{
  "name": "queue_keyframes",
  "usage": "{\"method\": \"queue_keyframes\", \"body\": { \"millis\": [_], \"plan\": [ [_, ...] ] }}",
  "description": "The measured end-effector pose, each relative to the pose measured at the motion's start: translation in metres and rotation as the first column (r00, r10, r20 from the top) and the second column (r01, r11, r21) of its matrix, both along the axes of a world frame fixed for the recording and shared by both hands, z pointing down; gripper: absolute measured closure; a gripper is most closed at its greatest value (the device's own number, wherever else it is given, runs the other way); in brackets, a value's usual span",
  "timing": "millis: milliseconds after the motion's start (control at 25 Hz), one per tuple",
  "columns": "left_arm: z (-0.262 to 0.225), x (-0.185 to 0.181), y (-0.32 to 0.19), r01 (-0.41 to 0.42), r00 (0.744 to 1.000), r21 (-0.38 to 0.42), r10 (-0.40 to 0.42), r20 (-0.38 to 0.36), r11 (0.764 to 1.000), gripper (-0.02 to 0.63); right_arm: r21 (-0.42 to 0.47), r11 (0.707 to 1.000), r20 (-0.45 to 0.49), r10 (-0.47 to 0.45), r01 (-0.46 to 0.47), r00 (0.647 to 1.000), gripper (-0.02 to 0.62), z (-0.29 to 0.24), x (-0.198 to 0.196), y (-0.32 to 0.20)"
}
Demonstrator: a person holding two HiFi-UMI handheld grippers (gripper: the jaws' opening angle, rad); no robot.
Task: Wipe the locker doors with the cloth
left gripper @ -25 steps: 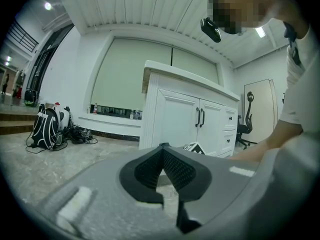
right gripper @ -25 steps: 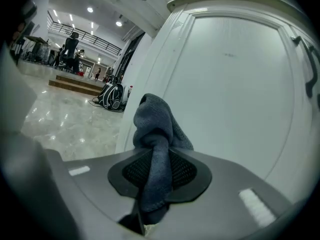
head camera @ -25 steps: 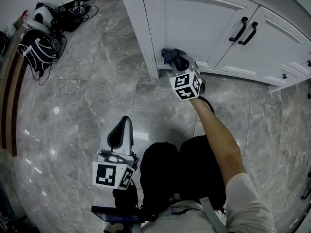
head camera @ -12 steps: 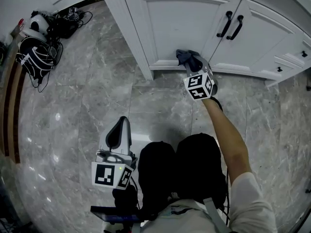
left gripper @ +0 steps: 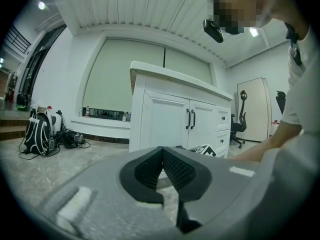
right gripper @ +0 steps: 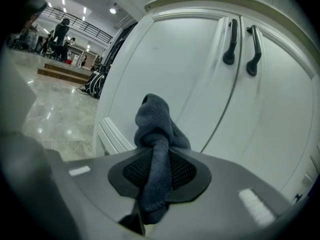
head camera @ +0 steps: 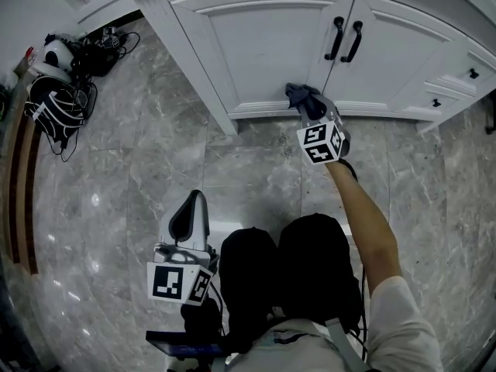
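Left gripper (head camera: 194, 208), nearest, over the marble floor (head camera: 155, 153) beside the person's knees: jaws together, nothing between them. Right gripper (head camera: 311, 105), arm outstretched: jaws clamped on one dark cloth (head camera: 299, 94), having just closed slightly further. The bunched cloth lies against the lower part of the left locker door (head camera: 256, 45), near the seam. Two doors, both shut, contents unseen; two black handles (head camera: 338, 37). Bags (head camera: 58, 99) lie far left.

The cloth (right gripper: 156, 129) is soft, nubbly fabric. The locker doors (head camera: 260, 49) look smooth and painted; the floor (head camera: 132, 161), polished stone.
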State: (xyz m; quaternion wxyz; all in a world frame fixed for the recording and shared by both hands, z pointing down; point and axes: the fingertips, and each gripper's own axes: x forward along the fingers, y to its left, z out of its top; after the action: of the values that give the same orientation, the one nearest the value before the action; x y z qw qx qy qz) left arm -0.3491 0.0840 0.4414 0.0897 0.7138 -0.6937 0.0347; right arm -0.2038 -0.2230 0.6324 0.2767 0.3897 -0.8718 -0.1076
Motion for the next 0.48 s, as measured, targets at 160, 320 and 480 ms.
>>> {"method": "queue_keyframes", "body": {
  "millis": [160, 320, 480],
  "plan": [
    [-0.001, 0.005, -0.004, -0.014, 1.000, 0.005, 0.014, -0.004, 1.000, 0.604, 0.082, 0.996, 0.056, -0.041, 0.036, 0.998, 0.515, -0.039, 0.013, 0.021],
    [-0.002, 0.014, -0.011, -0.042, 0.999, 0.013, 0.042, -0.005, 0.999, 0.604, 0.217, 0.973, 0.076, -0.100, 0.082, 0.992, 0.515, -0.102, 0.031, 0.049],
    [-0.002, 0.029, -0.019, -0.070, 0.998, 0.011, 0.070, -0.007, 0.997, 0.604, 0.295, 0.953, 0.114, -0.109, 0.071, 0.987, 0.514, -0.170, 0.058, 0.049]
  ]
}}
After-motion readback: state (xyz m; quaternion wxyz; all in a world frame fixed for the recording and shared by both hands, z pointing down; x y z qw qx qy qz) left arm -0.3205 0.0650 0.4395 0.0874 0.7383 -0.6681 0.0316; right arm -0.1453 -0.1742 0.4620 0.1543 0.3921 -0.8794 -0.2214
